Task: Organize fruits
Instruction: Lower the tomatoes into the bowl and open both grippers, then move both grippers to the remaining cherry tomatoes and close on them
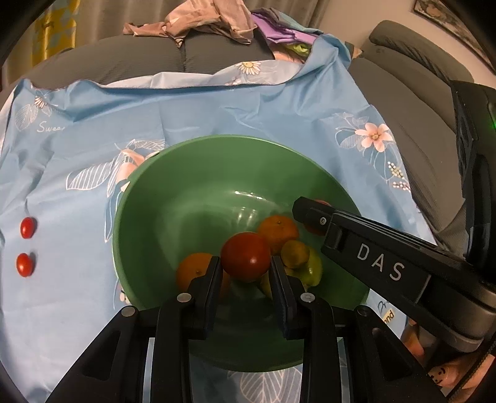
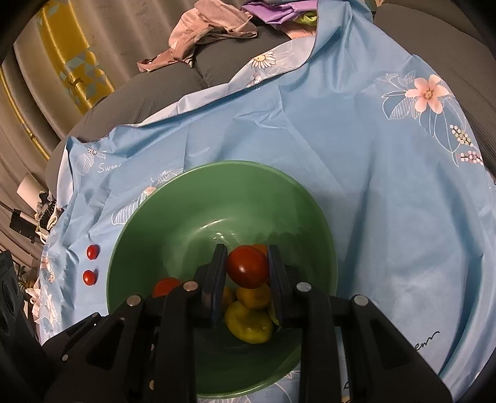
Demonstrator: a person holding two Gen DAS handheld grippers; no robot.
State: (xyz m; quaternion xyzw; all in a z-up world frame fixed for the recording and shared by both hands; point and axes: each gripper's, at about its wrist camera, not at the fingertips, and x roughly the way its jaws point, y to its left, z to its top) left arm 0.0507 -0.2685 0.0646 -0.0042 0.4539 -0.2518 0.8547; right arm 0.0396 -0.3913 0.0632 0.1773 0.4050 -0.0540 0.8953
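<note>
A green bowl [image 1: 136, 198] [image 2: 133, 223] stands on a blue flowered cloth [image 1: 93, 148]. Inside lie two oranges [image 1: 277, 231], a small yellowish fruit [image 1: 294, 254] and yellow-green fruits [image 2: 248, 322]. My left gripper [image 1: 246, 260] is shut on a red tomato [image 1: 246, 255] just above the fruits. My right gripper [image 2: 246, 257] is shut on another red tomato [image 2: 248, 266] over the bowl's right side. In the left wrist view the right gripper [image 1: 310, 214] reaches in from the right, its tomato mostly hidden. Two small red tomatoes [image 1: 26, 228] [image 2: 92, 251] lie on the cloth left of the bowl.
The cloth covers a grey cushioned seat [image 1: 139, 59]. Crumpled clothes [image 1: 201, 18] are piled at the back. A grey backrest [image 1: 412, 62] rises on the right. Curtains [image 2: 62, 62] hang beyond the left edge.
</note>
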